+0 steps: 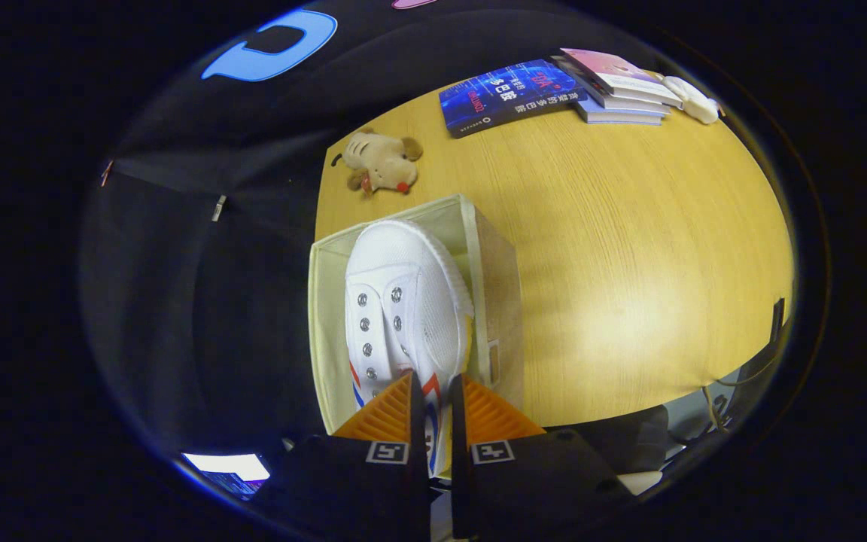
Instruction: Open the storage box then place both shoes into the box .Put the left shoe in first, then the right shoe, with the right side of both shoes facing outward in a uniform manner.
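Observation:
A white canvas shoe [403,301] with metal eyelets and red and blue stripes hangs over the open cream fabric storage box [490,248], its toe pointing away from me. My gripper [437,403] is shut on the shoe's heel collar, one orange finger [388,418] on each side of the thin fabric. The box stands at the near left corner of the wooden table [629,263], and the shoe covers most of its opening. What else lies inside the box is hidden by the shoe.
A small plush toy [381,162] lies beyond the box near the table's left edge. A blue book [509,94] and a stack of books [618,86] lie at the far side, with a white object [693,98] beside them. Cables [734,391] hang off the table's right.

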The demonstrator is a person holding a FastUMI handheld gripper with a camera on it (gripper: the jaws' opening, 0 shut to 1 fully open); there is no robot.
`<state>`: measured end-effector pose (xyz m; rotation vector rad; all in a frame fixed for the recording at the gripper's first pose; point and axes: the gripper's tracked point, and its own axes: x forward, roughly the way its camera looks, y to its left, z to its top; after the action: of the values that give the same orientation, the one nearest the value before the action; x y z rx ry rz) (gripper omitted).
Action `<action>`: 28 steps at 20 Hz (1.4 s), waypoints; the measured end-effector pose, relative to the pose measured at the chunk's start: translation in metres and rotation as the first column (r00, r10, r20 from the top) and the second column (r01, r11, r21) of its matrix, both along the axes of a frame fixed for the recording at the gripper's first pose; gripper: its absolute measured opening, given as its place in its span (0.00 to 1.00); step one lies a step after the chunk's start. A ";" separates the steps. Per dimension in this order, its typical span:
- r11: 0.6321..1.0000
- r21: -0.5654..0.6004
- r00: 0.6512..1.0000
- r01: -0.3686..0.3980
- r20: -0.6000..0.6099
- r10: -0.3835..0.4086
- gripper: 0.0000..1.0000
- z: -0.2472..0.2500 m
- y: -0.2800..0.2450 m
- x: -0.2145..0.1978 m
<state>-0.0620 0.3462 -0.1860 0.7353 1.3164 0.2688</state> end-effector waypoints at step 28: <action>0.972 -0.128 0.827 0.199 0.555 -0.096 0.99 0.067 -0.146 0.072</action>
<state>0.0102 0.1998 -0.1191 0.5448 0.7200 0.2085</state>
